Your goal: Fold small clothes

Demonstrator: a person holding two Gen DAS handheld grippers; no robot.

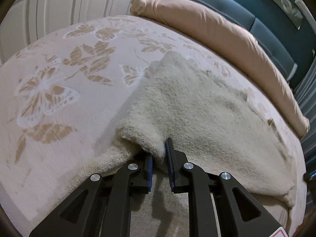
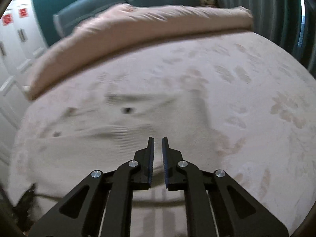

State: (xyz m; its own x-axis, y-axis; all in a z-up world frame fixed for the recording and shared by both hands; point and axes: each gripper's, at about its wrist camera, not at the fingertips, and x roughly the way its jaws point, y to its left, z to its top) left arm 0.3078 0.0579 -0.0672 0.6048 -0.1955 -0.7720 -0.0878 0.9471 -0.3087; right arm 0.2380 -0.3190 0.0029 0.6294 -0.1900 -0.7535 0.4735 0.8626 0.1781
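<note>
A cream knitted garment (image 1: 197,106) lies spread on the bed cover (image 1: 59,90). My left gripper (image 1: 159,148) is shut on a raised fold of its near edge, the knit bunched between the blue pads and hiding the left fingertip. In the right wrist view the same garment (image 2: 118,130) is blurred, with dark buttons showing. My right gripper (image 2: 157,140) hovers over the garment's near right part with a narrow gap between its fingers and nothing in it.
A pink rolled blanket or bolster (image 1: 217,31) lies along the far side of the bed, against a teal padded headboard (image 1: 256,15). White panelled doors (image 1: 59,0) stand beyond the bed. The cover (image 2: 256,98) has a butterfly and leaf pattern.
</note>
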